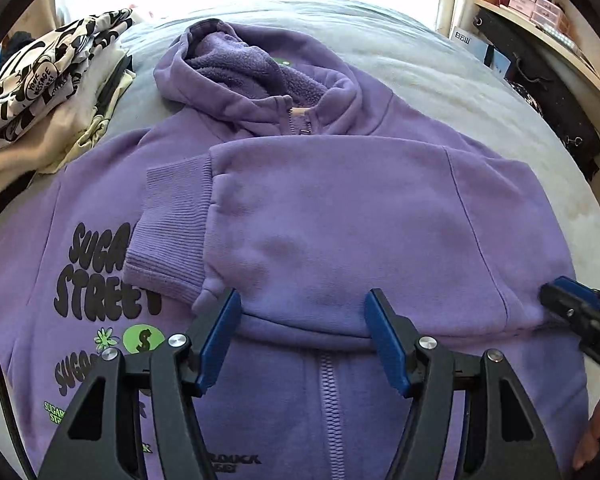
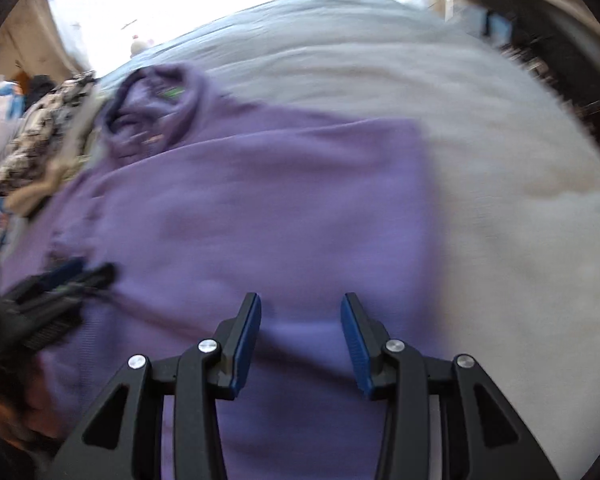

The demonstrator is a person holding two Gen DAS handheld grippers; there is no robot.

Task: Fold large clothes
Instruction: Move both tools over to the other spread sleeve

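A purple zip hoodie (image 1: 332,216) lies front-up on a grey bed, hood at the far end. Its right sleeve is folded across the chest, with the ribbed cuff (image 1: 168,232) toward the left. Black and green lettering shows on the left front. My left gripper (image 1: 302,300) is open and empty, just above the folded sleeve's near edge. My right gripper (image 2: 300,308) is open and empty over the hoodie's right side (image 2: 260,208); that view is blurred. The right gripper also shows at the right edge of the left wrist view (image 1: 556,300), at the hoodie's side seam.
A pile of folded clothes (image 1: 48,92) with a black-and-white print on top sits at the left of the grey bedspread (image 1: 440,68). Shelves with boxes and a dark bag (image 1: 540,92) stand to the right of the bed. A bright window lies beyond.
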